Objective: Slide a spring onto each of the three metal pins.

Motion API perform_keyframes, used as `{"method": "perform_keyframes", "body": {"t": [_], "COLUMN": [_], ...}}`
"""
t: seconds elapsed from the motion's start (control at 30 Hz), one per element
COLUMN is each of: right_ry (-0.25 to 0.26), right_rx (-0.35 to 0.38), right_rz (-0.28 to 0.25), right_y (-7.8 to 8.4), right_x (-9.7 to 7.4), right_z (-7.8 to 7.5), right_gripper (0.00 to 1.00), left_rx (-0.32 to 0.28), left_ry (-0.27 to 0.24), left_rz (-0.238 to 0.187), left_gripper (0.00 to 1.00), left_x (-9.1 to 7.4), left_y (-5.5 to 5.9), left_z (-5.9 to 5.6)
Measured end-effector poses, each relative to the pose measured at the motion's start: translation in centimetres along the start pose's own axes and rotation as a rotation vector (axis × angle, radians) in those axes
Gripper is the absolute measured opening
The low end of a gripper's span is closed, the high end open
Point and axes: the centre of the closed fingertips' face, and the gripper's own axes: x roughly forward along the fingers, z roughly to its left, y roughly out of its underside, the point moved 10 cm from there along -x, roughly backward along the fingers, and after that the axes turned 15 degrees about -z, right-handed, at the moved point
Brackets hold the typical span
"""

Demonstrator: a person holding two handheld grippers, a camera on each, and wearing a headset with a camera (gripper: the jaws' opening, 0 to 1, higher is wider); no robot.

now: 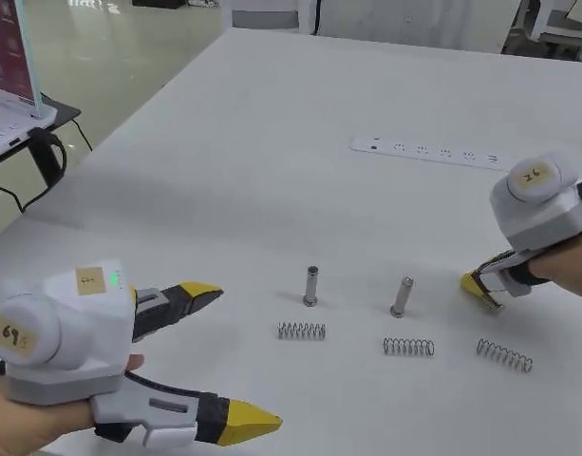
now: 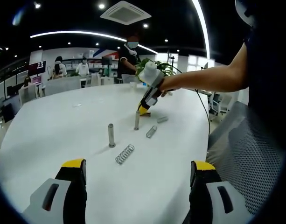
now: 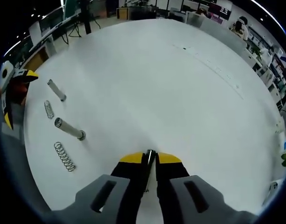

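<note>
The table (image 1: 272,142) is white, pins (image 1: 311,285) and springs (image 1: 301,331) silver, left hand-held gripper (image 1: 243,353) yellow-tipped.

Down on the table (image 1: 272,142): left pin (image 1: 311,285) upright, middle pin (image 1: 402,296) upright to its right, the two apart. Just in front of each, lying flat, left spring (image 1: 301,331) and middle spring (image 1: 408,348); further right in the same row, right spring (image 1: 504,355). Behind that one, right gripper (image 1: 482,288) low at the tabletop, third pin (image 3: 149,161) between its jaws. Near left, left gripper (image 1: 248,354), short of the row. Far back right, power strip (image 1: 428,152).
</note>
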Motion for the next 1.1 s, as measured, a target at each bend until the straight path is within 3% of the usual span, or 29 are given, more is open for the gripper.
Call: {"method": "perform_keyframes", "body": {"t": [0.17, 0.5, 0.63, 0.7, 1.1], "right_ry": [0.042, 0.057, 0.069, 0.072, 0.099], "right_rx": [0.040, 0.072, 0.078, 0.082, 0.096], "right_rz": [0.019, -0.030, -0.054, -0.065, -0.117], "right_y": [-0.1, -0.3, -0.8, -0.9, -0.1], "right_x": [0.0, -0.2, -1.6, -1.3, -4.2], "right_z": [0.3, -1.7, -0.6, -0.9, 0.9], "right_gripper": [0.05, 0.05, 0.05, 0.05, 0.05], "left_rx": [0.001, 0.005, 0.006, 0.007, 0.015], "left_ry": [-0.001, 0.004, 0.009, 0.012, 0.027], "left_rz": [0.001, 0.001, 0.004, 0.005, 0.020], "left_gripper": [0.89, 0.88, 0.88, 0.88, 0.88], "left_x": [0.0, -0.1, -0.1, -0.1, 0.0], "left_y": [-0.1, 0.0, 0.0, 0.0, 0.1], "left_z": [0.0, -0.1, -0.1, -0.2, -0.4]}}
